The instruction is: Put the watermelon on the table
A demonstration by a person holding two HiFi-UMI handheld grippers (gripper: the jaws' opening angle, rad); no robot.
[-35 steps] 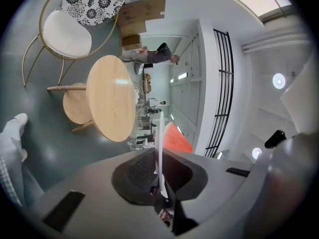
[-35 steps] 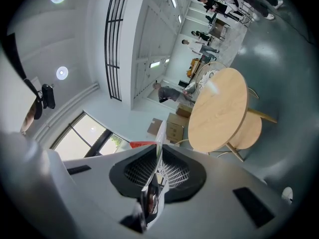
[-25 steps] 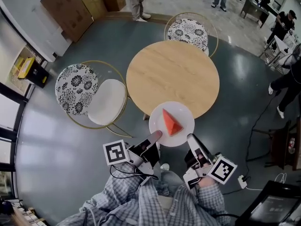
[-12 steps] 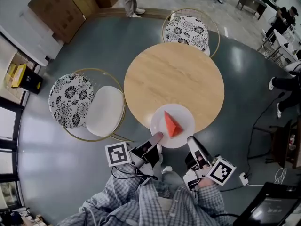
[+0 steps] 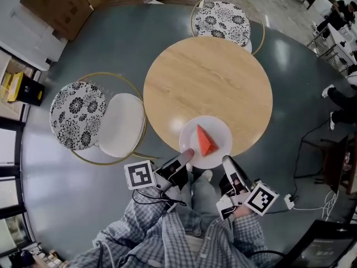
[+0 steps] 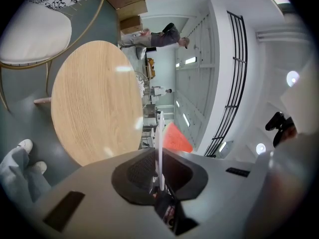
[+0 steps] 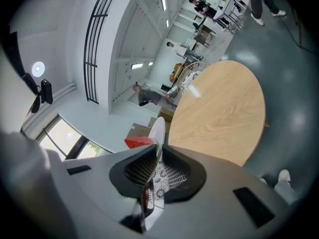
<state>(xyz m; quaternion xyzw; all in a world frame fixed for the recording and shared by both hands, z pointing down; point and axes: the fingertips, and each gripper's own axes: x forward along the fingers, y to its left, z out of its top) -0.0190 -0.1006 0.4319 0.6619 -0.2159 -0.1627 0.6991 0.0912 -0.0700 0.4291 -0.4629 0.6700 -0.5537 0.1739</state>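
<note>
Two-handed carry, kept level

Head view: the white plate [image 5: 221,128] bearing the watermelon wedge [image 5: 206,140] lies over the near edge of the round wooden table [image 5: 206,77]. The left gripper [image 5: 187,154] and right gripper [image 5: 225,161] take opposite rim sides, likely to stop it tipping. Left gripper view: jaws narrow, pinching the rim. Right gripper view: jaws likewise clamped on the rim, table beyond
</note>
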